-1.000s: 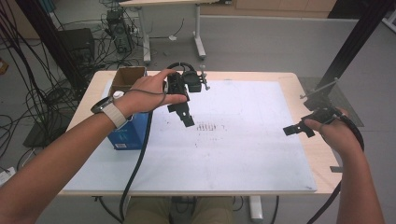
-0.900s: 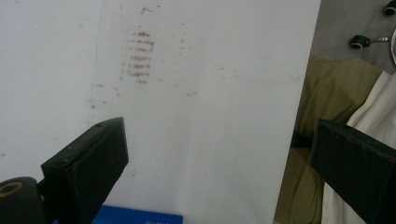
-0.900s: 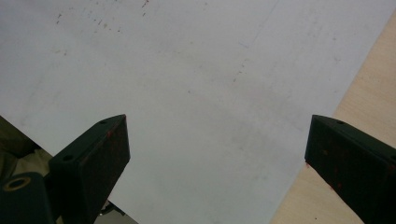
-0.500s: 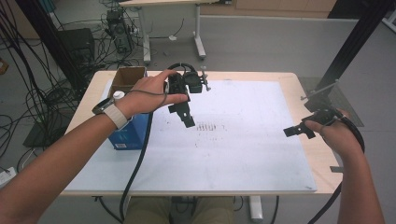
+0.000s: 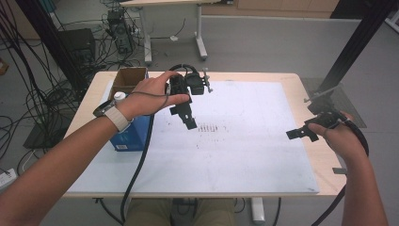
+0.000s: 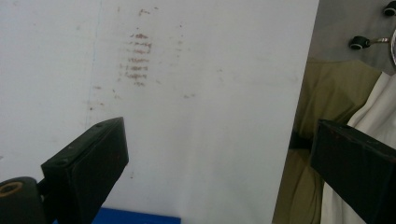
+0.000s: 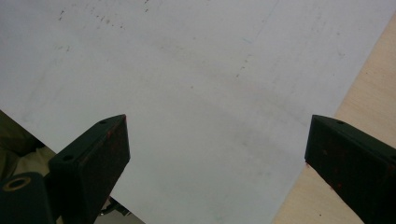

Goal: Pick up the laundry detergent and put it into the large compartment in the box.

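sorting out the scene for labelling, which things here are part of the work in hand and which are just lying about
In the work:
- left gripper, jaws open, held over the white mat
- right gripper, jaws open, near the mat's right edge
- blue box, nearest the left hand

Lying about:
- cardboard box
- white-capped bottle
- dark smudge marks on the mat

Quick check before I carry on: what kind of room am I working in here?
Most likely a lab or workshop set up for recording, not a home. The wooden table carries a plain white mat; bundles of black cables hang at the left, and an electronics rig sits on the bare grey floor behind.
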Demonstrator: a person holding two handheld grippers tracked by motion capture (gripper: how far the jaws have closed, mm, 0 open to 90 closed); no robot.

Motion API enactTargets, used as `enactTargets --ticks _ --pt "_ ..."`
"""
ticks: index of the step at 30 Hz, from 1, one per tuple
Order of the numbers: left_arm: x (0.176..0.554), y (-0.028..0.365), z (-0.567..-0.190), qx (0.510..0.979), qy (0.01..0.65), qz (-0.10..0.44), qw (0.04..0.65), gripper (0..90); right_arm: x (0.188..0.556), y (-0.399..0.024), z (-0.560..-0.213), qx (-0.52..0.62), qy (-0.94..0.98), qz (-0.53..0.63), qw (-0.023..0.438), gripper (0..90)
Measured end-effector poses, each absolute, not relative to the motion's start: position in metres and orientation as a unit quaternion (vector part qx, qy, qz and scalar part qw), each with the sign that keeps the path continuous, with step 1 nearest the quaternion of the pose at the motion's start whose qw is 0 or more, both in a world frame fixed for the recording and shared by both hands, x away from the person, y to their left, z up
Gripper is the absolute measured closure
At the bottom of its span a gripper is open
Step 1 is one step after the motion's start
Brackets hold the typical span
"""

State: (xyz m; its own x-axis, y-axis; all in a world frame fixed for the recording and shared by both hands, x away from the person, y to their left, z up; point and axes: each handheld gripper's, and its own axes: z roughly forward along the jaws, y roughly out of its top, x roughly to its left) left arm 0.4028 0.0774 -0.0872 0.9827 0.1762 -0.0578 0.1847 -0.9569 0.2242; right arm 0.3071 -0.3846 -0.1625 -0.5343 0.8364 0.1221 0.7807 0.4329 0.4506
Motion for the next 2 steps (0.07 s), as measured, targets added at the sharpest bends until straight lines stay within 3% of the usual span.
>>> enactTargets --ticks 2 --pt "0.4030 0.0776 -0.0870 0.989 0.090 -0.020 0.116 4.8 0.3066 -0.3850 -0.1626 0.479 0.844 0.233 0.061 6.4"
